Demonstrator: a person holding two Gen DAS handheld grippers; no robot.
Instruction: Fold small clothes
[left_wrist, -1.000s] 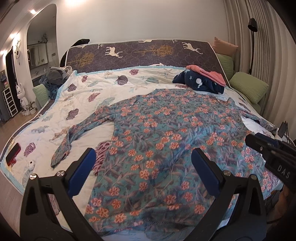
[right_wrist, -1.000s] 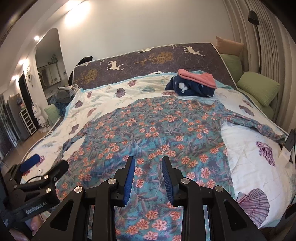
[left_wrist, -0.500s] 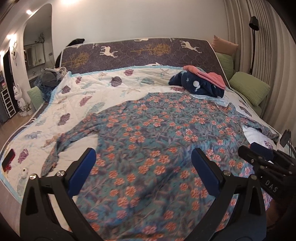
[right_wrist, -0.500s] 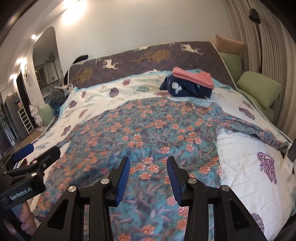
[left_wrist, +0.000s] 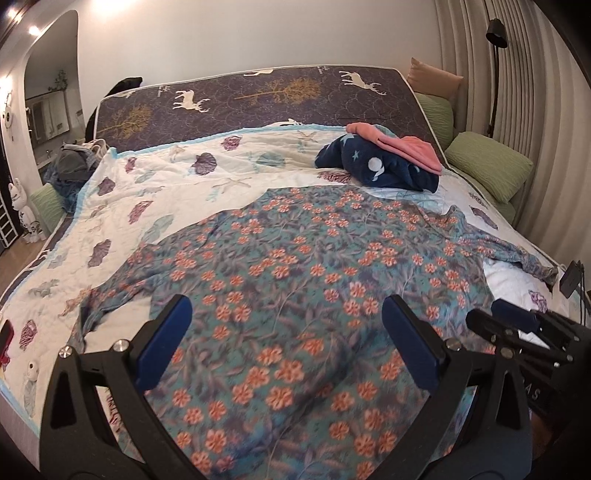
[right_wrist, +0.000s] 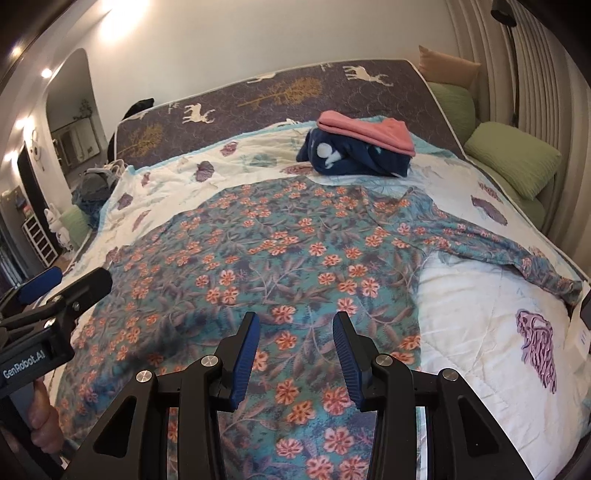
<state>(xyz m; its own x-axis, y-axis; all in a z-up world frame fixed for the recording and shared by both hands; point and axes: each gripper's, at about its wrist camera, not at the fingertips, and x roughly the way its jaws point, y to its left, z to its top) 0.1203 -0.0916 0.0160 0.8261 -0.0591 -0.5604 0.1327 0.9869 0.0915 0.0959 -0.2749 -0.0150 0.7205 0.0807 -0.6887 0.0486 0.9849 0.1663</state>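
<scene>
A teal long-sleeved garment with orange flowers (left_wrist: 295, 280) lies spread flat on the bed, also in the right wrist view (right_wrist: 280, 258). One sleeve (right_wrist: 517, 254) stretches to the right, the other (left_wrist: 110, 299) to the left. My left gripper (left_wrist: 291, 343) is wide open and empty above the garment's near part. My right gripper (right_wrist: 295, 354) is open, jaws partly apart, empty above the garment's lower middle. Each gripper shows in the other's view, the right one (left_wrist: 517, 325) and the left one (right_wrist: 55, 295).
Folded clothes, a pink piece (right_wrist: 365, 133) on a navy star-print one (right_wrist: 354, 155), sit at the head of the bed. Green pillows (right_wrist: 513, 158) lie along the right. The shell-print quilt (right_wrist: 480, 332) covers the bed. A clothes heap (left_wrist: 74, 162) sits far left.
Both grippers have moved forward and lower over the garment. The right gripper's jaws have opened wider. The left gripper stays wide open.
</scene>
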